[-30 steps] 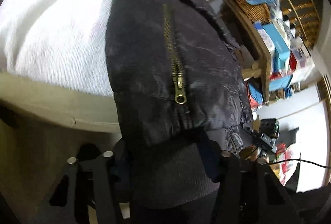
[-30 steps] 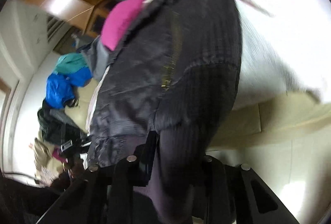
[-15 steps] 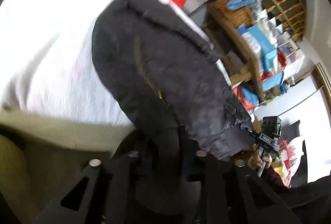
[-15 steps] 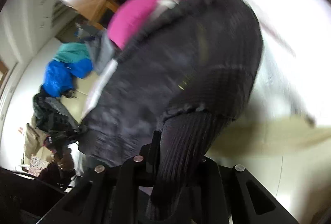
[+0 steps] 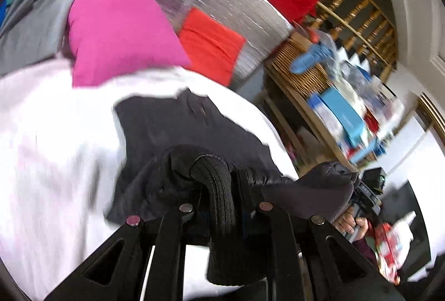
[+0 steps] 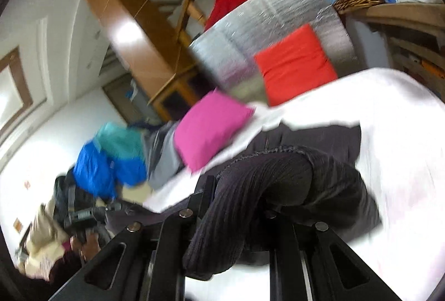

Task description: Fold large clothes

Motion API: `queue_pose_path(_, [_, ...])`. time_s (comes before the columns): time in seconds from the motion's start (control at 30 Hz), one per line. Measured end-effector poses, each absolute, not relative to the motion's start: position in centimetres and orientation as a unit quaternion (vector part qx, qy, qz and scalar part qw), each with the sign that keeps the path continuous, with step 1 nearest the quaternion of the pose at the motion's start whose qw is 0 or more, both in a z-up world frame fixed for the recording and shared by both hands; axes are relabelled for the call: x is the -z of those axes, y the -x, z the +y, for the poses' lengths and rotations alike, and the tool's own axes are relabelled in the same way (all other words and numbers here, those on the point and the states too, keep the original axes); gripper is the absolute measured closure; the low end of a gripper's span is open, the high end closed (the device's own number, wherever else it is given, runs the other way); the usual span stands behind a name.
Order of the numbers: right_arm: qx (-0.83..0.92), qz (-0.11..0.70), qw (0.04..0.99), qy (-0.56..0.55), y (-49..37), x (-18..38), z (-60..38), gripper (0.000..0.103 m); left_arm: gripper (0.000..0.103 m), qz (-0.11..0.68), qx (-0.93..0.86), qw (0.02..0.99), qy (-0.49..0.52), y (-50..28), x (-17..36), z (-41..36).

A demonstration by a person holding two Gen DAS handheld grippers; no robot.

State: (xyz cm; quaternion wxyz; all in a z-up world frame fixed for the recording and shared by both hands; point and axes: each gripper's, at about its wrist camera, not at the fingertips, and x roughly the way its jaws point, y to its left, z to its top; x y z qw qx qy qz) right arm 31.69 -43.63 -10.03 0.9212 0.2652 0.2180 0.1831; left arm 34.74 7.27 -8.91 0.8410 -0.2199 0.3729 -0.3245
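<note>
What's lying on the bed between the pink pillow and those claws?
The dark jacket, spread over the white sheet; the right wrist view shows it best.

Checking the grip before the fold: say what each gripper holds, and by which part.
Both hold the black jacket: left gripper by a ribbed cuff, right gripper by the other ribbed cuff.

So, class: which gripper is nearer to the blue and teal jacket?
Left. The left gripper shows just below the blue and teal jacket; the right gripper is across the black jacket.
</note>
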Motion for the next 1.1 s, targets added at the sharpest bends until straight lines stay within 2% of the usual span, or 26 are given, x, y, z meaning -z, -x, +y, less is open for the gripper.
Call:
queue_pose_path(0.17, [-0.131, 0.221, 0.928, -0.268, -43.7, 9.5, -43.5, 0.086, 0.088, 0.390, 0.275, 0.851, 0.218, -46.6, 9.3, 4.8])
queue_pose_path(0.4, [-0.046, 0.278, 0.914, -0.291, -57.2, 15.5, -44.7, 0.086, 0.088, 0.445, 0.215, 0.839, 0.229, -59.4, 16.0, 1.5])
queue_pose_path(0.53, [-0.018, 0.317, 0.893, -0.321, -60.9, 20.3, -46.1, 0.086, 0.088, 0.471, 0.200, 0.826, 0.236, -62.2, 20.4, 0.9])
queue_pose_path(0.6, [-0.016, 0.333, 0.877, -0.347, -61.7, 22.5, -46.9, 0.085, 0.085, 0.479, 0.199, 0.819, 0.245, -63.1, 21.8, 0.8])
queue_pose_path(0.7, [-0.043, 0.337, 0.838, -0.428, -61.8, 24.5, -48.9, 0.073, 0.083, 0.488, 0.208, 0.800, 0.280, -63.5, 23.2, 1.6])
queue_pose_path(0.77, [-0.071, 0.324, 0.812, -0.480, -61.0, 24.5, -50.1, 0.059, 0.073, 0.487, 0.227, 0.776, 0.328, -63.6, 23.2, 2.6])
queue_pose_path(0.83, [-0.080, 0.295, 0.803, -0.512, -59.0, 23.7, -50.8, 0.027, 0.055, 0.454, 0.220, 0.785, 0.360, -62.4, 21.6, 4.3])
queue_pose_path(0.87, [-0.078, 0.272, 0.807, -0.518, -57.5, 22.8, -51.2, 0.022, 0.032, 0.420, 0.203, 0.806, 0.365, -61.2, 20.1, 5.5])
queue_pose_path(0.9, [-0.080, 0.242, 0.816, -0.519, -55.6, 21.6, -51.6, 0.019, 0.019, 0.387, 0.189, 0.825, 0.367, -59.8, 18.8, 6.6])
queue_pose_path(0.97, [-0.078, 0.219, 0.825, -0.515, -52.7, 19.8, -52.2, 0.018, 0.019, 0.360, 0.186, 0.843, 0.355, -57.0, 16.5, 7.7])
queue_pose_path(1.1, [-0.068, 0.247, 0.857, -0.447, -45.6, 16.9, -51.7, 0.018, 0.018, 0.390, 0.215, 0.850, 0.281, -51.2, 15.0, 7.3])
